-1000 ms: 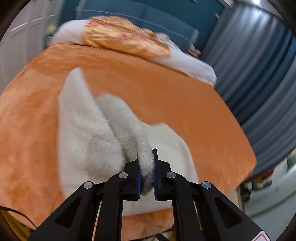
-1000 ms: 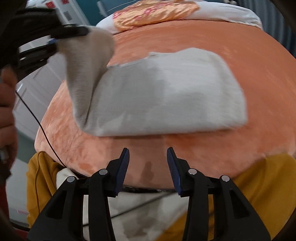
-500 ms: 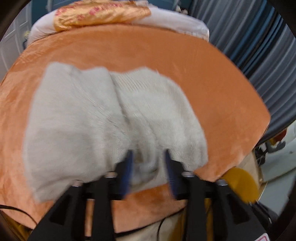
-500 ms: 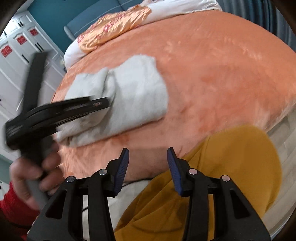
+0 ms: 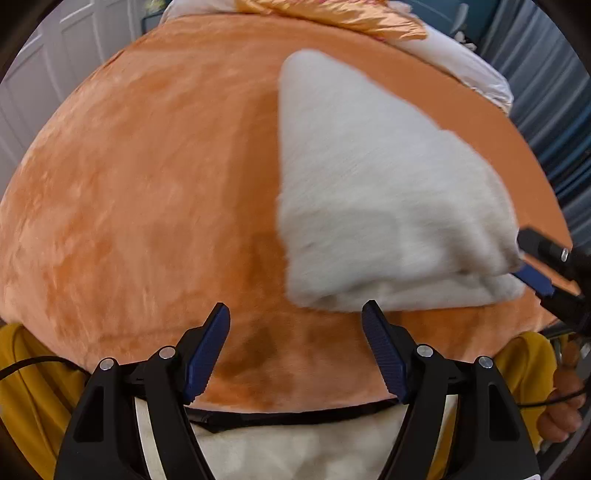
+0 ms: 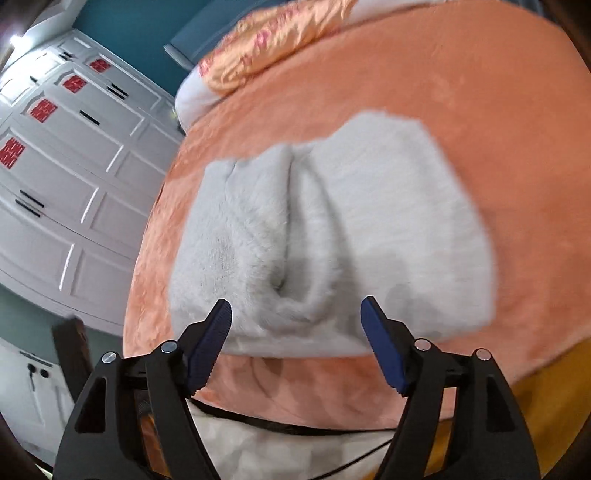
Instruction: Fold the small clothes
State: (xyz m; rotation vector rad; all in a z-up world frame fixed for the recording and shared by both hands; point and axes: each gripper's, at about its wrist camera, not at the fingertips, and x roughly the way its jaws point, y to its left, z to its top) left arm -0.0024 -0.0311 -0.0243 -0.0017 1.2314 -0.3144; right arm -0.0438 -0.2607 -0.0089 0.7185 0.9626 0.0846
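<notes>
A fuzzy white garment (image 5: 388,206) lies folded on the orange blanket (image 5: 147,184). My left gripper (image 5: 295,314) hovers over bare blanket just left of the garment's near corner. Its jaws are opening and nothing is between them. In the right wrist view the same garment (image 6: 332,236) shows a deep crease down its middle. My right gripper (image 6: 295,310) straddles its near edge with jaws opening, and the pads do not press the cloth. The left wrist view shows the right gripper (image 5: 532,258) at the garment's right corner.
A pillow with a gold-orange cover (image 5: 332,14) lies at the bed's far end. White wardrobe doors (image 6: 55,166) stand to the left and blue-grey curtains (image 5: 554,92) to the right. Yellow cloth (image 6: 535,424) and a black cable (image 5: 295,413) hang below the bed's near edge.
My left gripper let go of the raised fold, which now lies flat, and moved down and left off the garment. My right gripper swung over the garment's near edge, jaws wider.
</notes>
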